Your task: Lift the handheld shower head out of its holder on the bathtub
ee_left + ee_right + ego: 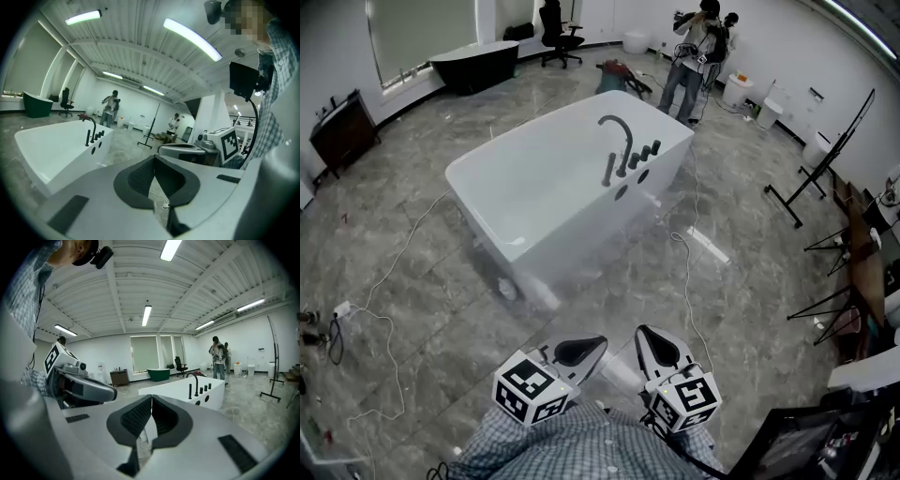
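Note:
A white freestanding bathtub (534, 187) stands mid-floor, a few steps ahead of me. On its right rim are a black arched spout (619, 131), a row of black knobs (645, 152) and the handheld shower head (609, 170), a black stick upright in its holder. The shower head also shows small in the left gripper view (87, 138) and the right gripper view (190, 390). My left gripper (598, 343) and right gripper (643, 332) are held side by side close to my body, far short of the tub. Both are shut and hold nothing; the pad tips meet in each gripper view (153, 157) (152, 397).
A white cable (686, 272) runs over the marble floor from the tub's right end toward me; more cables (384, 281) lie at left. Black stands (820, 169) are at right, a black tub (474, 62) and office chair (560, 33) at the back. People (694, 56) stand beyond the tub.

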The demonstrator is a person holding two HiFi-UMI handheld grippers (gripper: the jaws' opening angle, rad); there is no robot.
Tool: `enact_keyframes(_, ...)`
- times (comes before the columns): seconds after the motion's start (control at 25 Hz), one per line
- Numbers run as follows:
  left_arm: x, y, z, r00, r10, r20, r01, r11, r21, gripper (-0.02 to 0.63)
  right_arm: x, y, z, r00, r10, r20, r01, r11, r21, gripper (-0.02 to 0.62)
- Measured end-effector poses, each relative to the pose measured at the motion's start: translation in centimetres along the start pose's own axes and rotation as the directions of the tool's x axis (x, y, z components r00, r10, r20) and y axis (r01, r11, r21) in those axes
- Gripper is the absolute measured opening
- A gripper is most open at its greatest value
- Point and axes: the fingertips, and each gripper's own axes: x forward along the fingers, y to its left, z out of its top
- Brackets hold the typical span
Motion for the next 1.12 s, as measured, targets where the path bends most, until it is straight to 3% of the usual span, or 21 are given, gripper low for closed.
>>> enact_keyframes(0.2,-0.1,-0.4,-0.1,1.000,0.009,0.014,-0.009,1.000,0.008,-0.002,-0.8,-1.4,0.3,0.997,-0.069,0.018,0.068,0.998,0.003,0.018)
enact_keyframes(1.12,2.5,-5.3,-1.0,0.995,0.088,0.046,-0.090,0.995,0.046,-0.002,-5.8,-5.1,-1.2,0.999,-0.032,0.033,0.032,0.999,0.007,0.018)
